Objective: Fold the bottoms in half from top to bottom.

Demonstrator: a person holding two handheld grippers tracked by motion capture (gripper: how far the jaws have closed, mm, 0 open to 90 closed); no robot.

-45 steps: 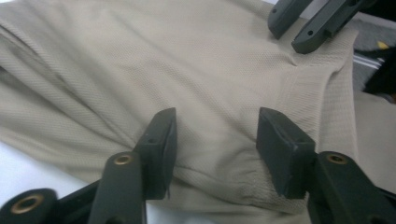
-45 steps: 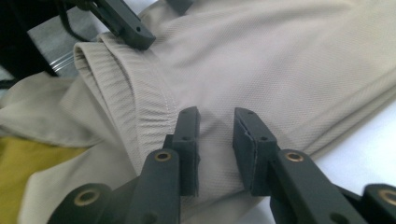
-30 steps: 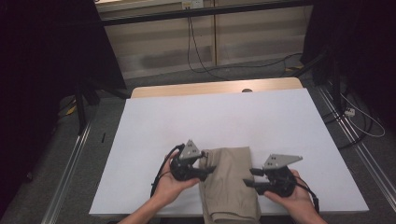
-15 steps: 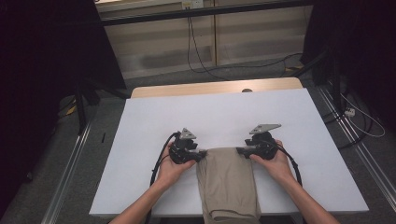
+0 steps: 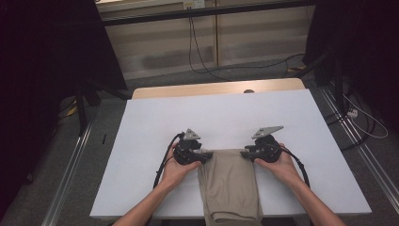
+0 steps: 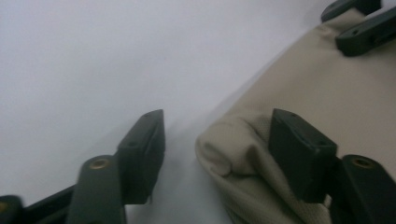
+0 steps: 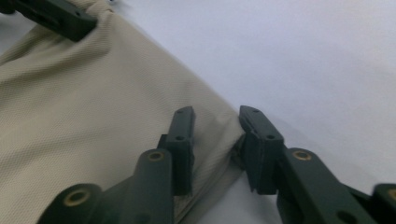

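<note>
The white tabletop point(image 5: 155, 117) carries one thing, a folded tan garment point(image 5: 230, 186). It sits a little right of the middle along the near edge and its near end hangs just over that edge. Its long axis runs from the near edge toward the far edge, and its far end is a straight short side lying crosswise, about halfway up the tabletop.

The coming move turns on that far short side. Each of its two corners has a tool at it, so neither hand is the nearer: the left tool point(image 5: 203, 157) is at the left far corner and the right tool point(image 5: 244, 153) at the right far corner. The two tools point inward at each other along that side, with the cloth's width between them.

In the left gripper view the left tool point(image 6: 217, 149) has its jaws well apart, having just been opening. The rolled corner of the garment point(image 6: 327, 93) lies between them, against the right-hand jaw and clear of the left-hand one, so nothing is pinched there yet.

In the right gripper view the right tool point(image 7: 215, 142) has just been closing and its jaws stand narrow, with a puckered fold of the garment point(image 7: 93, 116) bunched between them. It looks gripped, or very nearly so.

My judgement is that the left corner needs to be clamped before the far side is lifted evenly, or the cloth may skew toward the right.
</note>
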